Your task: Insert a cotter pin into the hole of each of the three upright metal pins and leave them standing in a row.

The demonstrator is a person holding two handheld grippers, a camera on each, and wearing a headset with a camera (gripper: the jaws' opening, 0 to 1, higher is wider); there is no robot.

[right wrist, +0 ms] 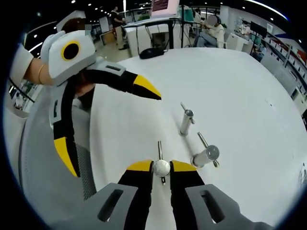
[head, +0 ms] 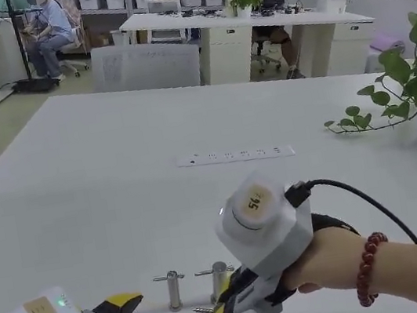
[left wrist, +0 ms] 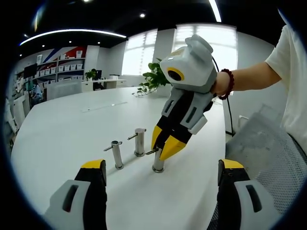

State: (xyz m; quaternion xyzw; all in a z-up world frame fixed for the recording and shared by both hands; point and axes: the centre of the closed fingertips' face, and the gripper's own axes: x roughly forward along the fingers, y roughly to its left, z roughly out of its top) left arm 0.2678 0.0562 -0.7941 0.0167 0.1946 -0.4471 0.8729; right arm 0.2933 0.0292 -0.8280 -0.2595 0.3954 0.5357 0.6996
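Yellow-tipped, the right hand-held gripper (right wrist: 161, 167) pinches narrow on the nearest metal pin (left wrist: 158, 165), a cotter pin (right wrist: 159, 149) through its hole. The left hand-held gripper (right wrist: 111, 130) hangs wide and empty nearby. Two other metal pins (right wrist: 186, 120), also pinned, stand beside it on the table (head: 188, 128), so the last insertion seems seated: next, a gentle release.

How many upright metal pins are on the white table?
3. The far metal pin and the left metal pin stand free; the near metal pin is between the right gripper's tips. None seems hidden.
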